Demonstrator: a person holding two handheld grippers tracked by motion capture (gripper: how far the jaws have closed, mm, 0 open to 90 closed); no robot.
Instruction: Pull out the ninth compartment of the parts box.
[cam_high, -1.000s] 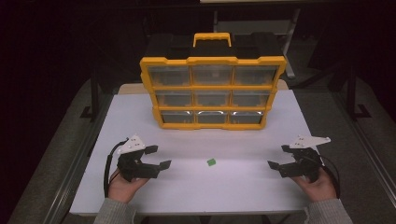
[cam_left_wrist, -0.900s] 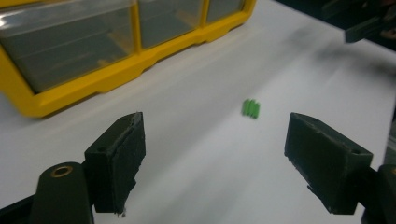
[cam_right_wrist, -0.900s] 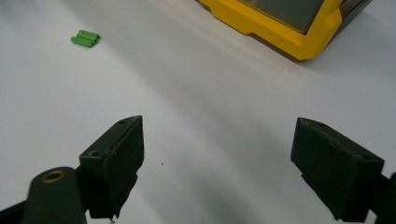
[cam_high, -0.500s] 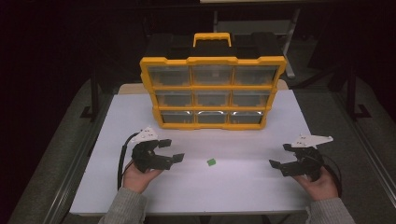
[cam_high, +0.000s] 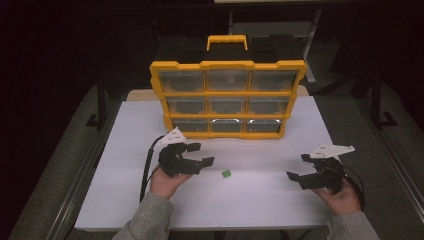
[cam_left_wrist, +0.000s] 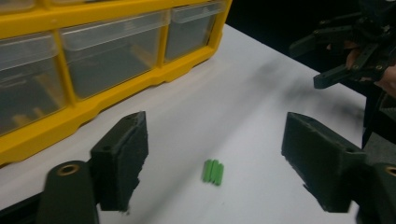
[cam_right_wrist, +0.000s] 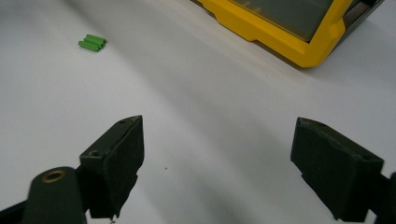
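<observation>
Centrally, the white table (cam_high: 260, 200) carried a yellow drawer organiser (cam_high: 227, 97) with nine clear drawers and a yellow handle; no legible writing showed on it. Only the high view showed all nine drawers. The left gripper (cam_high: 201, 154) had its jaws spread, having just been closing slightly, with nothing pressed between them. The right gripper (cam_high: 299, 167), well apart at the table's right, also stood spread and empty. A small green ribbed piece (cam_left_wrist: 213, 172) lay on the table just ahead of the left gripper; its ribs were resolved in the gripper views.

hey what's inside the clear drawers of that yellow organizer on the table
The yellow plastic organizer has clear drawers that look mostly empty; faint yellowish shapes show in one, too blurred to identify. The upper drawers' contents are unreadable.
</observation>
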